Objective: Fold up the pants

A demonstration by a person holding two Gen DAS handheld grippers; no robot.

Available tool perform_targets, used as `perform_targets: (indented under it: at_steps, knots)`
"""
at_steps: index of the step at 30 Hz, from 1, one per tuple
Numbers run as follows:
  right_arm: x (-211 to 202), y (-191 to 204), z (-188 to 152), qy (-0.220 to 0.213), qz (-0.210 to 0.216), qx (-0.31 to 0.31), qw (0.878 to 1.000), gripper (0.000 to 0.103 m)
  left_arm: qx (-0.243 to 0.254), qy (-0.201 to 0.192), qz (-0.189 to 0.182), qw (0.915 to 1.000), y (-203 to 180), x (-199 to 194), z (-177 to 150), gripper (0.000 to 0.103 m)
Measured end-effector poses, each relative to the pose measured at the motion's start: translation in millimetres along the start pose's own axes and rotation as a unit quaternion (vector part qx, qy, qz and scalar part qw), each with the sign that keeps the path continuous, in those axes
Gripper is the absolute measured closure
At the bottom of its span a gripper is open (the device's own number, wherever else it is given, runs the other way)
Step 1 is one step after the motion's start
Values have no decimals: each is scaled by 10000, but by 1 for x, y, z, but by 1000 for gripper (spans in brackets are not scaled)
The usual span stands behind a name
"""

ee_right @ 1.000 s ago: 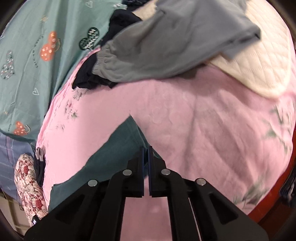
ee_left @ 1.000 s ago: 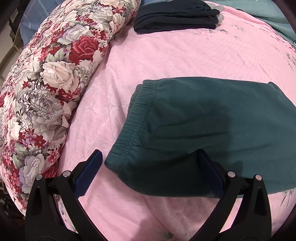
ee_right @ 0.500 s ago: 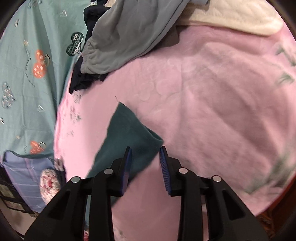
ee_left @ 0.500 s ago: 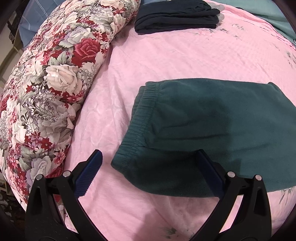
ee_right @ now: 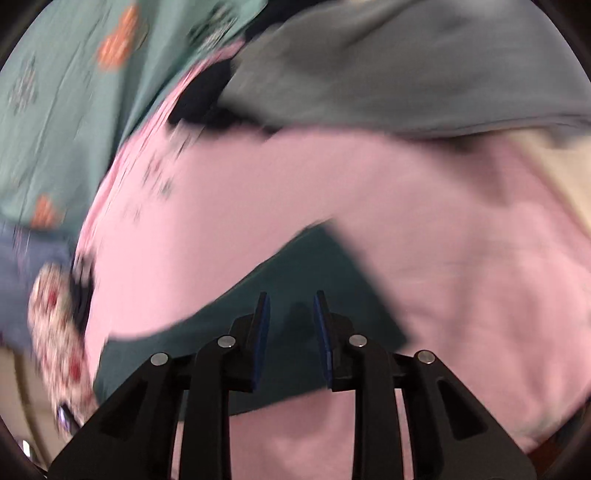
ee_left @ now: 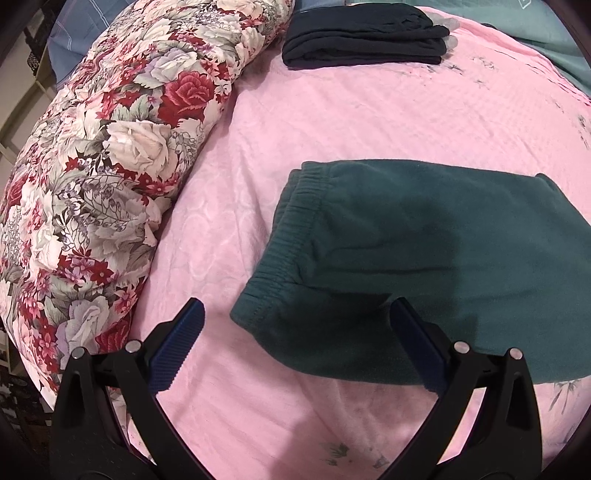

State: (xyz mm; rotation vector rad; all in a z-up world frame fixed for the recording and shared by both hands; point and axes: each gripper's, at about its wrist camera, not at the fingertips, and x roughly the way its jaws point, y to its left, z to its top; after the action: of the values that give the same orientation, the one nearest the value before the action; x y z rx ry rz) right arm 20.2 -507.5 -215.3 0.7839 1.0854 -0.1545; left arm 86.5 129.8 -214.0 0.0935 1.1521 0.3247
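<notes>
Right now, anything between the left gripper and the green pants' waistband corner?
Nothing visible. The left gripper is open, and the waistband corner of the green pants lies flat on the pink blanket right between its fingers. The floral pillow and the folded dark clothes lie apart from it.

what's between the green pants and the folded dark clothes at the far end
Only bare pink bedspread lies between the green pants and the folded dark clothes; the left wrist view shows it.
</notes>
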Motion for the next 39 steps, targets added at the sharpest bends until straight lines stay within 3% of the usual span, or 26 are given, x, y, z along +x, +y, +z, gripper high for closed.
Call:
perform_targets:
  at_steps: [2,4,6,7,9,14,19,22,26,28,30,31,32,34,39]
  knots:
    - [20,-1,7,72,-233,-95,9997,81,44,-15,21,10000,-4,-2,-1,2]
    - [17,-12,21,-403,-306,87,9987,81,70,-26,35,10000,-5,-3,-1,2]
    - [2,-31,29,-754,-509,684,9935,77,39,-85,40,9999,-5,-6,-1,2]
    - [-4,-38,29,-813,-424,880,9919,74,16,-114,39,9999,-5,-8,-1,2]
    - [-23,-50,19,-758,133,1131,9906,72,-15,-180,21,9998,-6,-12,-1,2]
    - [-53,-66,-32,-637,279,1416,9875,64,9,-277,-117,9995,-14,-18,1,2]
    - [-30,-76,-65,-271,597,1817,9812,64,174,-357,-234,9989,-27,-22,5,2]
    - [-24,-80,-67,-514,970,2003,9736,64,249,-405,-318,9984,-36,-28,8,2]
    - [-9,-91,-61,-777,1590,2499,9520,67,244,-453,-381,9979,-37,-32,10,2]
    - [-5,-90,-52,-812,1679,2503,9500,67,250,-445,-378,9980,-37,-34,9,2]
    - [-1,-84,-44,-809,1621,2465,9521,69,226,-479,-347,9980,-35,-37,8,2]
    - [1,-81,-41,-784,1558,2442,9539,75,206,-507,-311,9980,-32,-38,7,2]
    - [0,-78,-39,-737,1357,2372,9591,89,192,-521,-272,9981,-30,-39,6,2]
    - [-3,-73,-38,-758,1136,2147,9671,97,129,-537,-213,9982,-23,-40,6,2]
    - [-29,-24,-35,-1093,411,1028,9878,98,-124,-540,-148,9984,-1,-41,5,2]
